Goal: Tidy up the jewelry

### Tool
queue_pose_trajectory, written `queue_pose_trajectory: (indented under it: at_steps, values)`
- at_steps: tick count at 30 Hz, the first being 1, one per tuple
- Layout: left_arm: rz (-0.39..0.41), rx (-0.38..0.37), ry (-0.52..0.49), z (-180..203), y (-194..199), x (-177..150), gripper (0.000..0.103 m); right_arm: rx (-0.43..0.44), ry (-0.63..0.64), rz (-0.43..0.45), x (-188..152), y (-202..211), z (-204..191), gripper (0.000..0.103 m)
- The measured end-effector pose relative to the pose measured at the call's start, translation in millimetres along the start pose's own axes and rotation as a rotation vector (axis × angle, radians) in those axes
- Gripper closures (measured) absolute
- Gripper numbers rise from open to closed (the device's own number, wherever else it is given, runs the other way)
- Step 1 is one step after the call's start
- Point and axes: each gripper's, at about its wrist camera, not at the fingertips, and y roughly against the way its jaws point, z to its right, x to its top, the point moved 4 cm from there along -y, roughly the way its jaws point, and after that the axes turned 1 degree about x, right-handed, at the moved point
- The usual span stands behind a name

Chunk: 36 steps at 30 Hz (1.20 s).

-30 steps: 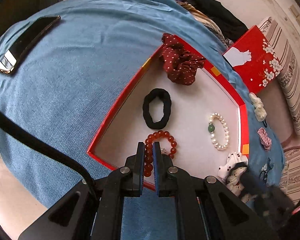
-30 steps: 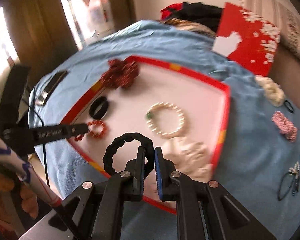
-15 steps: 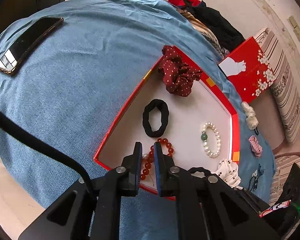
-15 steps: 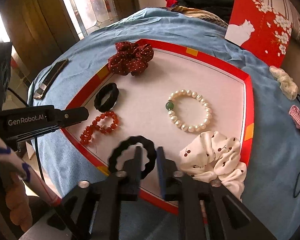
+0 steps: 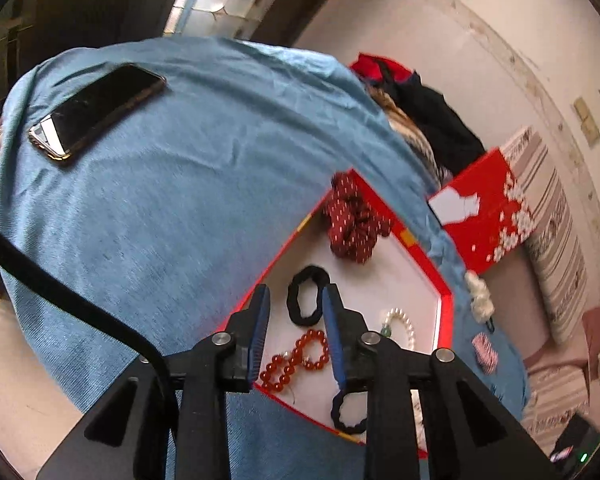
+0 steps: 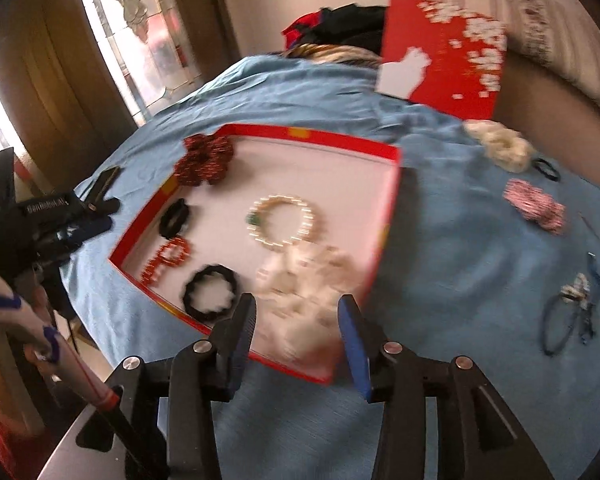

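**A:** So where did everything sit at that point?

**B:** Pretty much all of it was in the red tray on the blue cloth. The wavy black hair tie lay flat near the tray's front edge, right beside the red bead bracelet. The plain black hair tie was a bit further in, the pearl bracelet sat mid-tray, the dotted red scrunchie filled the far corner, and a white scrunchie was at the near side, though blurry.

**A:** And the grippers?

**B:** Both spread wide, nothing in either. The right gripper hung over the white scrunchie at the tray's front edge. The left gripper was above the left side of the tray, with the plain black tie showing between its fingers.

**A:** Anything outside the tray?

**B:** Yep. A cream scrunchie, a pink checked one and some dark blue ties lay on the cloth off to the right. A phone lay far left, and the red lid stood propped at the back.
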Motion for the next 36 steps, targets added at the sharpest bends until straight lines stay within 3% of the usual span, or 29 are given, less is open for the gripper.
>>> queue_pose_trajectory:
  at_steps: [7,18,24,29,36]
  values:
    - [0.057,0.018,0.021,5,6,0,0.074,-0.102,-0.006,0.035,-35,33,53,0.057]
    - [0.069,0.065,-0.062,51,-4,-24,0.074,-0.112,-0.12,0.058,-63,51,120,0.057]
    - [0.074,0.074,-0.162,91,-11,-44,0.072,-0.131,-0.182,0.073,-76,58,158,0.056]
    - [0.073,0.038,-0.299,138,-17,-72,0.065,-0.167,-0.296,0.093,-83,67,212,0.056]
    - [-0.042,-0.086,-0.487,206,-36,-123,0.065,-0.188,-0.527,0.148,-85,97,306,0.056]
